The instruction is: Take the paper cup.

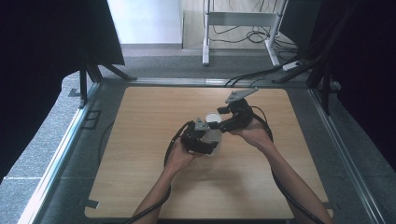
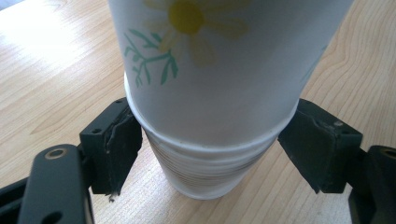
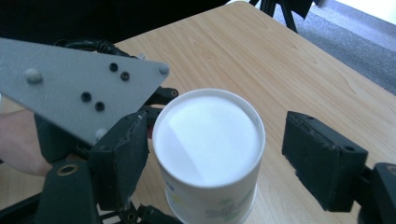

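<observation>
- Already the left gripper (image 2: 210, 154) clamps the lower cups (image 2: 208, 170) of the stack
- top cup (image 3: 208, 140) not yet lifted off; right gripper (image 3: 215, 158) straddles it, one pad touching, other apart

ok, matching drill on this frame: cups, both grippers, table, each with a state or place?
Things:
1. stack of white paper cups with a yellow flower print
2. left gripper
3. right gripper
4. light wooden table

States:
A. jaws astride the stack's round white end, one pad clear of it
B. bears the stack
C. pads press the stack from both sides
D. stands between both pairs of jaws

Pairs: 1-D, 2-C, 3-A, 4-B
</observation>
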Demonstrator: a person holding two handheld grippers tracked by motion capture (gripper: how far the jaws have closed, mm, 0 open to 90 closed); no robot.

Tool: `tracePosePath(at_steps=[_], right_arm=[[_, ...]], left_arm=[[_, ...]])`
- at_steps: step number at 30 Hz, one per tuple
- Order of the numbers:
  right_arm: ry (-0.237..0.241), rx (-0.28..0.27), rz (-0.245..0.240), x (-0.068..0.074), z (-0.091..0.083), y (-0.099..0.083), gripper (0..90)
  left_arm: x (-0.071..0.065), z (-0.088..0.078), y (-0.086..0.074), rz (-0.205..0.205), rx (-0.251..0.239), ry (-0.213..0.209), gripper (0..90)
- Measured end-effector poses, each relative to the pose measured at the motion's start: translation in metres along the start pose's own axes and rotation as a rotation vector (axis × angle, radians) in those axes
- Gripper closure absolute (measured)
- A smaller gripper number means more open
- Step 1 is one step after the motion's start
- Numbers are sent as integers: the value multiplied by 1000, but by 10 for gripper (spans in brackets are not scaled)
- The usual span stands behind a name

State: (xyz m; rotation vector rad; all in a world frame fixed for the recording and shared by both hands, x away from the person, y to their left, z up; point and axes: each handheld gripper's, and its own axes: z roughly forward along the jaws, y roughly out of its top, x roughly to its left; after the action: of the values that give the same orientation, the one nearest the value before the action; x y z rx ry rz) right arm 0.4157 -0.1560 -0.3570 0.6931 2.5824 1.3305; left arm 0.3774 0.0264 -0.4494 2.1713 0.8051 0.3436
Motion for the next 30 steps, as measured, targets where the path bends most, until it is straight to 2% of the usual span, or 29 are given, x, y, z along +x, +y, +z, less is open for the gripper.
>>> tracePosePath(at_steps=[3, 4, 8, 16, 30], right_arm=[[-1, 4, -11, 1, 1, 2, 277], [-3, 12, -19, 3, 2, 4, 324], [-6, 24, -22, 4, 0, 7, 362], [-15, 29, -19, 5, -2, 11, 372], [-3, 6, -6, 2, -18, 25, 374]], left_arm=[[0, 0, 0, 1, 1, 1, 220], [0, 0, 0, 1, 1, 2, 220], [0, 0, 0, 5, 2, 2, 221], [-1, 0, 0, 7, 1, 2, 221], [0, 0, -2, 31, -2, 5, 218]])
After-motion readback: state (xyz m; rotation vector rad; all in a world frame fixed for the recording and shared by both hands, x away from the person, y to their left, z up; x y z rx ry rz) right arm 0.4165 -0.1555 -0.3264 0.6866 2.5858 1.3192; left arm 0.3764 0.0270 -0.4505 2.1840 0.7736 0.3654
